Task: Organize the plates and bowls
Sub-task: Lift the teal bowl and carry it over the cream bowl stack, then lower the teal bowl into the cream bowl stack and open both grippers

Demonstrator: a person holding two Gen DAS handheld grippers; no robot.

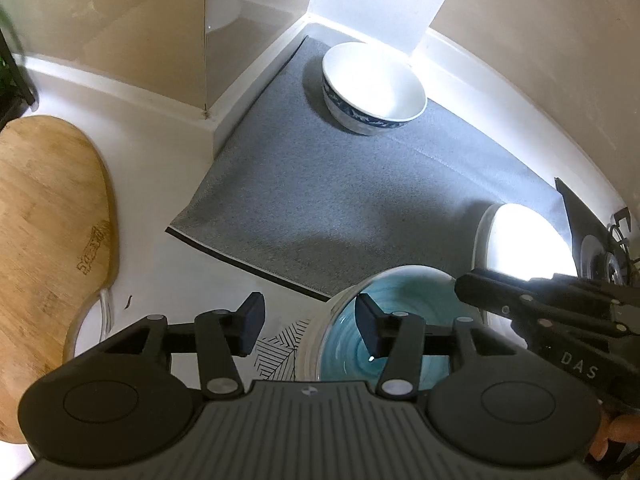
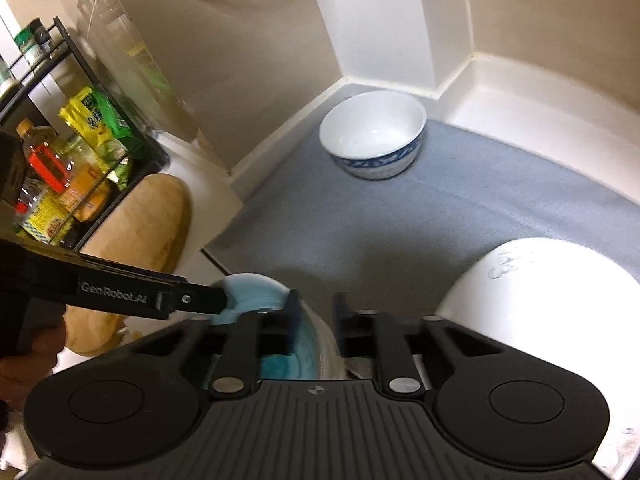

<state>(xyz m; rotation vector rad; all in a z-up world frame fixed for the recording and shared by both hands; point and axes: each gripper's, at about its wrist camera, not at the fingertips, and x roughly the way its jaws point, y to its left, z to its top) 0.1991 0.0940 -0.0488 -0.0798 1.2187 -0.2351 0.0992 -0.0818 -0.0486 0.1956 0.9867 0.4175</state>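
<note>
A teal bowl (image 1: 400,300) with a pale outside sits at the near edge of the grey mat (image 1: 320,200). My left gripper (image 1: 310,322) is open and straddles its left rim, one finger inside the bowl and one outside, with the pads clear of the rim. My right gripper (image 2: 317,312) is shut on the opposite rim of the teal bowl (image 2: 256,292). A blue-and-white bowl (image 1: 374,84) stands upright in the mat's far corner. A white plate (image 1: 524,240) lies on the mat to the right.
A wooden cutting board (image 1: 48,220) lies on the white counter to the left. A black rack (image 2: 80,140) of bottles and packets stands behind it. Walls close off the mat's far side. A stove burner (image 1: 600,256) shows at the right edge.
</note>
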